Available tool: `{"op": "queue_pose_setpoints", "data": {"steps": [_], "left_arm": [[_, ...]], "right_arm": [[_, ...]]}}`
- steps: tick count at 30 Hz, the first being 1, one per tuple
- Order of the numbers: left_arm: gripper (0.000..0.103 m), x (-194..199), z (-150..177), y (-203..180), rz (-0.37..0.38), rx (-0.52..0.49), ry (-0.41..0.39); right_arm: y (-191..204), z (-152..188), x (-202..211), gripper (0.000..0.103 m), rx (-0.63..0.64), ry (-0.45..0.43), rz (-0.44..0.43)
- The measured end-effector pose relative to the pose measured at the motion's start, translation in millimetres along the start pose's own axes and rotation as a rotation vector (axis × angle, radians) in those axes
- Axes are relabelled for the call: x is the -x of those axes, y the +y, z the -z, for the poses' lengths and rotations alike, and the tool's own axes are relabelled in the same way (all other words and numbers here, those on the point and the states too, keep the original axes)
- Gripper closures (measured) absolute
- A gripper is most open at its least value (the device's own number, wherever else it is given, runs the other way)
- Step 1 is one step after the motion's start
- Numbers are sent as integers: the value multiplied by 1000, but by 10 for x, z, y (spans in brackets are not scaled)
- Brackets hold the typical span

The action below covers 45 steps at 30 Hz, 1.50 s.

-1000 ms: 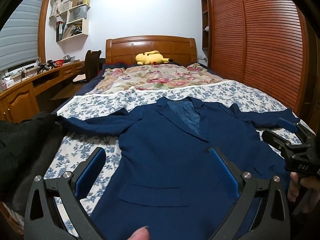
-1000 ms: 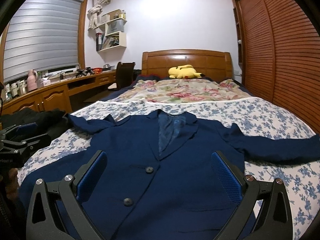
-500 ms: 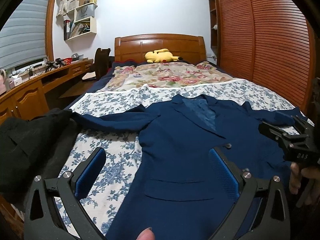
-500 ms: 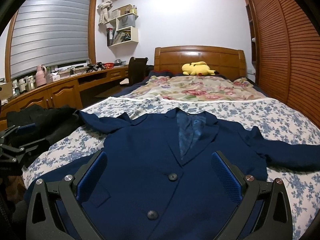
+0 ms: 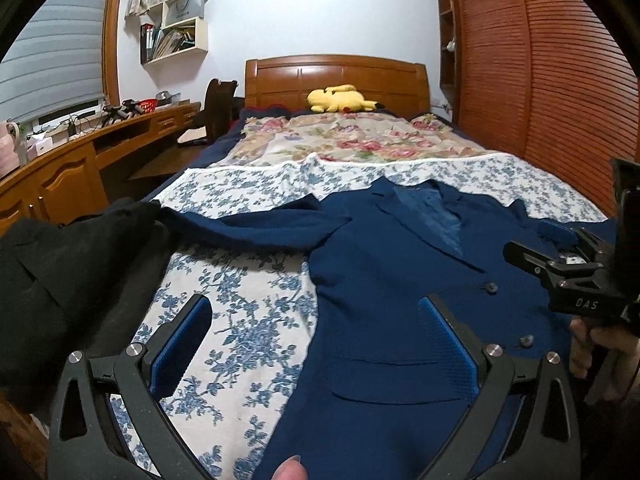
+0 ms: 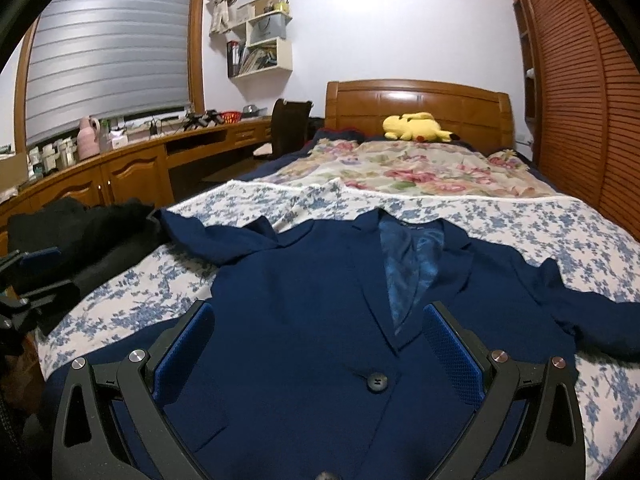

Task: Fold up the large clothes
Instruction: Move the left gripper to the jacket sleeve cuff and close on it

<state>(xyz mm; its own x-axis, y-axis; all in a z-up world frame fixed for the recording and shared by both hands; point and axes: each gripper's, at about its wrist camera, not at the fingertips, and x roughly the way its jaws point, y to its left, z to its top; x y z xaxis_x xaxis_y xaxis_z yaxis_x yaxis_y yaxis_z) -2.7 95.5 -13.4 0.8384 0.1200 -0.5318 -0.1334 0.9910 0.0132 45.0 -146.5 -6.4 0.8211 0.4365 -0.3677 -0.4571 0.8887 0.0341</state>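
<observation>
Lying face up on the bed (image 6: 560, 216), the navy jacket (image 6: 304, 304) is buttoned, its collar pointing toward the headboard and both sleeves spread outward. Neither tool is touching cloth: the left gripper (image 5: 316, 344) is hanging over the jacket's left edge with its jaws wide apart, one blue pad above the flowered sheet and the other above the front panel, while the right gripper (image 6: 316, 344) is hovering over the chest near the top button (image 6: 377, 381), jaws equally spread and holding nothing.

The step in hand looks like choosing the first grasp, probably a sleeve or side edge to bring across the front. Doing that well means pinching a single seam line near the shoulder and another lower on the same side, so the panel turns over flat. The left sleeve (image 5: 256, 230) is reaching out from the jacket toward a pile of black clothing (image 5: 68, 280) and seems to be touching it, so lifting it clear before folding should avoid dragging that pile along.
</observation>
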Motion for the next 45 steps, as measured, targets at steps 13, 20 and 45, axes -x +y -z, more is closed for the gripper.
{"op": "queue_pose_setpoints", "data": {"steps": [13, 20, 45], "left_arm": [[0, -509, -84, 349, -20, 39, 96], [0, -901, -269, 633, 43, 105, 131], [58, -2222, -593, 1412, 52, 334, 266]], "right_arm": [[-189, 147, -492, 0, 2, 157, -49], [-185, 101, -521, 0, -3, 173, -40], [-75, 143, -581, 0, 20, 173, -27]]}}
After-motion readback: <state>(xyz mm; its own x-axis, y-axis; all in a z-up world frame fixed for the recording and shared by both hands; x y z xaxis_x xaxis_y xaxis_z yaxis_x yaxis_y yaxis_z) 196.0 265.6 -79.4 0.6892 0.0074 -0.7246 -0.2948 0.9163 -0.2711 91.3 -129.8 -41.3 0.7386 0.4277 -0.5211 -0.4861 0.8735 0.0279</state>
